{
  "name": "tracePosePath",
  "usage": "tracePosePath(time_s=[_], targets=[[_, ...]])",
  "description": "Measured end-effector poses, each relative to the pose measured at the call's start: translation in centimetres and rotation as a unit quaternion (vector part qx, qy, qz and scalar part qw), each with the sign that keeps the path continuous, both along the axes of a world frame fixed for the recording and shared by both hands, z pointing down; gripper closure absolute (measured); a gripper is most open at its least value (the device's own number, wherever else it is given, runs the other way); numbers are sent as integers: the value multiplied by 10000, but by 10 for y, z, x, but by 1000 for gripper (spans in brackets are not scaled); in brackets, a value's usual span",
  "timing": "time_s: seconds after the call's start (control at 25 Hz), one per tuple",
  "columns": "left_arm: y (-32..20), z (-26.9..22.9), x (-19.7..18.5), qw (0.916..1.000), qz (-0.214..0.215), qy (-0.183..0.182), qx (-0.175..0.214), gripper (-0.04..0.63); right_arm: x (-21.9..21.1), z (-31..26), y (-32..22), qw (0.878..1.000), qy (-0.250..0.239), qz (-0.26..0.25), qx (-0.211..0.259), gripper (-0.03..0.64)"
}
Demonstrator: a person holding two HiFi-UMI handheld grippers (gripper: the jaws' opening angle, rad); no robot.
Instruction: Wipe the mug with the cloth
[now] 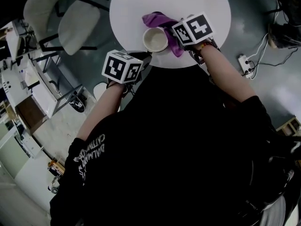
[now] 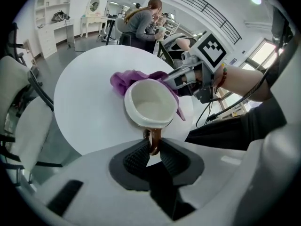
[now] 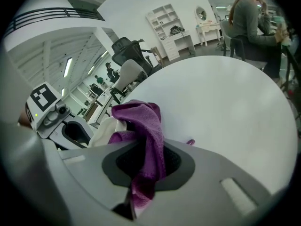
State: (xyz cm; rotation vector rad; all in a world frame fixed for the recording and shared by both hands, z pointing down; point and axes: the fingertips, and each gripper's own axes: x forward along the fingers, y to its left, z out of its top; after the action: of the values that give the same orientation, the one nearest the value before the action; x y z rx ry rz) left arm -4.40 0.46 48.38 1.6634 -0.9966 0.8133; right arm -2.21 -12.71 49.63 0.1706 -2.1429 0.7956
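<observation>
A cream mug [image 1: 155,39] [image 2: 149,103] with a brown handle [image 2: 153,141] stands on the round white table [image 1: 141,6] near its front edge. My left gripper [image 2: 151,155] [image 1: 141,62] is shut on that handle, its dark pads pressing both sides. A purple cloth [image 1: 162,25] [image 2: 129,79] [image 3: 143,126] drapes against the mug's far and right side. My right gripper [image 3: 148,161] [image 1: 181,44] is shut on the cloth, which hangs between its jaws and hides most of the mug [image 3: 106,128] in the right gripper view.
A white chair [image 1: 66,20] stands left of the table. A power strip [image 1: 245,65] with cables lies on the floor at the right. A person [image 2: 141,20] sits at a desk beyond the table. Desks and shelving [image 1: 21,79] line the left side.
</observation>
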Motion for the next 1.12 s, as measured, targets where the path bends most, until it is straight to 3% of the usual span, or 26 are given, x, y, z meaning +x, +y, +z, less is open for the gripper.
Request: tracePosePath(time_s=[0.44, 0.8, 1.12], targets=[[2, 0, 4, 9986, 485, 197, 27, 531, 16, 0, 11, 9983, 179, 498, 235, 575], [4, 4, 16, 9955, 860, 405, -8, 537, 28, 4, 21, 9970, 266, 603, 406, 577], [6, 2, 16, 9932, 993, 609, 65, 535, 32, 3, 27, 9904, 429, 1211, 505, 580]])
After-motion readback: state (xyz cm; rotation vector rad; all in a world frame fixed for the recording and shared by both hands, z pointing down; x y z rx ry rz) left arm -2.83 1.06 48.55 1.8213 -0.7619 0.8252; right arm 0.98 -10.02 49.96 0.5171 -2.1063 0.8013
